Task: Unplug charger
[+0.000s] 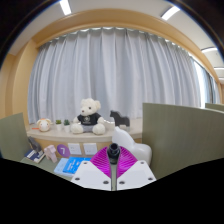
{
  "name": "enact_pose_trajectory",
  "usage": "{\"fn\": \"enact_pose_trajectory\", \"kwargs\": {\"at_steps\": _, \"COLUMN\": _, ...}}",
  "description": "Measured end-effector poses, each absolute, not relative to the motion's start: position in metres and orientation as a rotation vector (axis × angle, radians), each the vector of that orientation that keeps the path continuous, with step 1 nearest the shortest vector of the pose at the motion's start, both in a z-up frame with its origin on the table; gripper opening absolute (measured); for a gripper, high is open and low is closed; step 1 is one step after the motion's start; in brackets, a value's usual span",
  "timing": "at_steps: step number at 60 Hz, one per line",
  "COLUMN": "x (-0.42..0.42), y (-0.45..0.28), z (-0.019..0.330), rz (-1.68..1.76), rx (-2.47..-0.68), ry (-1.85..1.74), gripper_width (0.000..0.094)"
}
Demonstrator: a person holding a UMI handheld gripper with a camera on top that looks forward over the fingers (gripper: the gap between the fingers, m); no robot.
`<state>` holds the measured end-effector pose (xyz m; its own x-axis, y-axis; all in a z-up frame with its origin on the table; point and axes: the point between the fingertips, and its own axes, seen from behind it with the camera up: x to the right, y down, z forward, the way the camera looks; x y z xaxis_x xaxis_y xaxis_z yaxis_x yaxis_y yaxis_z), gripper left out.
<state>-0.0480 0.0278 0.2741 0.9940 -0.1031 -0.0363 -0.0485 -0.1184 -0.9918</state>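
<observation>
Pinching a small dark charger between their pink pads, the jaws sat nearly closed, both fingers pressing on the plug body, which was held up just ahead of them and clear of the counter. Beyond it a white teddy bear in a dark shirt sat upright on the counter before pale curtains. Near the bear stood a white teapot, and closer in lay a blue booklet and small purple-and-white boxes. A grey-green partition rose on the far side.
</observation>
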Motion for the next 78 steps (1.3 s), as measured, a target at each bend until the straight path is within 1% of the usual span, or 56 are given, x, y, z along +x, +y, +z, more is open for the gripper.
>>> {"fn": "enact_pose_trajectory", "kwargs": {"at_steps": 1, "x": -0.041, "y": 0.041, "z": 0.260, "rz": -0.041, "rx": -1.722, "ry": 0.125, "gripper_width": 0.0044}}
{"fn": "enact_pose_trajectory", "kwargs": {"at_steps": 7, "x": -0.007, "y": 0.046, "z": 0.157, "rz": -0.080, "rx": -1.906, "ry": 0.146, "gripper_width": 0.0044}}
{"fn": "enact_pose_trajectory", "kwargs": {"at_steps": 8, "x": -0.007, "y": 0.038, "z": 0.131, "rz": -0.085, "rx": -1.927, "ry": 0.152, "gripper_width": 0.0043}}
{"fn": "enact_pose_trajectory", "kwargs": {"at_steps": 12, "x": 0.006, "y": 0.036, "z": 0.079, "rz": -0.096, "rx": -2.048, "ry": 0.148, "gripper_width": 0.0047}}
{"fn": "enact_pose_trajectory", "kwargs": {"at_steps": 18, "x": 0.011, "y": 0.026, "z": 0.015, "rz": -0.089, "rx": -2.136, "ry": 0.155, "gripper_width": 0.0048}}
{"fn": "enact_pose_trajectory", "kwargs": {"at_steps": 23, "x": 0.013, "y": 0.020, "z": -0.013, "rz": -0.088, "rx": -2.187, "ry": 0.152, "gripper_width": 0.0049}}
{"fn": "enact_pose_trajectory", "kwargs": {"at_steps": 24, "x": 0.012, "y": 0.017, "z": -0.021, "rz": -0.088, "rx": -2.196, "ry": 0.157, "gripper_width": 0.0061}}
{"fn": "enact_pose_trajectory", "kwargs": {"at_steps": 26, "x": 0.012, "y": 0.020, "z": -0.017, "rz": -0.088, "rx": -2.156, "ry": 0.160, "gripper_width": 0.0075}}
{"fn": "enact_pose_trajectory", "kwargs": {"at_steps": 31, "x": 0.014, "y": 0.021, "z": -0.019, "rz": -0.095, "rx": -2.169, "ry": 0.154, "gripper_width": 0.0142}}
{"fn": "enact_pose_trajectory", "kwargs": {"at_steps": 35, "x": 0.014, "y": 0.019, "z": -0.021, "rz": -0.108, "rx": -2.163, "ry": 0.160, "gripper_width": 0.0211}}
{"fn": "enact_pose_trajectory", "kwargs": {"at_steps": 36, "x": 0.013, "y": 0.021, "z": -0.024, "rz": -0.106, "rx": -2.176, "ry": 0.159, "gripper_width": 0.0242}}
{"fn": "enact_pose_trajectory", "kwargs": {"at_steps": 37, "x": 0.013, "y": 0.019, "z": -0.028, "rz": -0.105, "rx": -2.193, "ry": 0.161, "gripper_width": 0.0297}}
{"fn": "enact_pose_trajectory", "kwargs": {"at_steps": 38, "x": 0.013, "y": 0.018, "z": -0.030, "rz": -0.103, "rx": -2.210, "ry": 0.165, "gripper_width": 0.0372}}
{"fn": "enact_pose_trajectory", "kwargs": {"at_steps": 41, "x": 0.014, "y": 0.017, "z": -0.022, "rz": -0.103, "rx": -2.205, "ry": 0.193, "gripper_width": 0.0642}}
{"fn": "enact_pose_trajectory", "kwargs": {"at_steps": 42, "x": 0.014, "y": 0.017, "z": -0.015, "rz": -0.102, "rx": -2.190, "ry": 0.202, "gripper_width": 0.0712}}
{"fn": "enact_pose_trajectory", "kwargs": {"at_steps": 44, "x": 0.015, "y": 0.018, "z": 0.000, "rz": -0.109, "rx": -2.165, "ry": 0.219, "gripper_width": 0.0809}}
{"fn": "enact_pose_trajectory", "kwargs": {"at_steps": 46, "x": 0.013, "y": 0.019, "z": 0.018, "rz": -0.111, "rx": -2.134, "ry": 0.232, "gripper_width": 0.0851}}
{"fn": "enact_pose_trajectory", "kwargs": {"at_steps": 48, "x": 0.011, "y": 0.019, "z": 0.042, "rz": -0.113, "rx": -2.100, "ry": 0.243, "gripper_width": 0.0866}}
{"fn": "enact_pose_trajectory", "kwargs": {"at_steps": 51, "x": 0.007, "y": 0.017, "z": 0.088, "rz": -0.112, "rx": -2.040, "ry": 0.260, "gripper_width": 0.0862}}
{"fn": "enact_pose_trajectory", "kwargs": {"at_steps": 57, "x": -0.019, "y": -0.001, "z": 0.158, "rz": -0.115, "rx": -1.910, "ry": 0.269, "gripper_width": 0.0862}}
{"fn": "enact_pose_trajectory", "kwargs": {"at_steps": 58, "x": -0.025, "y": -0.005, "z": 0.175, "rz": -0.114, "rx": -1.909, "ry": 0.268, "gripper_width": 0.0860}}
{"fn": "enact_pose_trajectory", "kwargs": {"at_steps": 64, "x": -0.067, "y": -0.039, "z": 0.214, "rz": -0.101, "rx": -1.851, "ry": 0.247, "gripper_width": 0.0860}}
{"fn": "enact_pose_trajectory", "kwargs": {"at_steps": 66, "x": -0.081, "y": -0.046, "z": 0.220, "rz": -0.094, "rx": -1.852, "ry": 0.241, "gripper_width": 0.0859}}
{"fn": "enact_pose_trajectory", "kwargs": {"at_steps": 69, "x": -0.107, "y": -0.064, "z": 0.221, "rz": -0.089, "rx": -1.875, "ry": 0.218, "gripper_width": 0.0862}}
{"fn": "enact_pose_trajectory", "kwargs": {"at_steps": 78, "x": -0.194, "y": -0.117, "z": 0.204, "rz": -0.057, "rx": -1.926, "ry": 0.152, "gripper_width": 0.0859}}
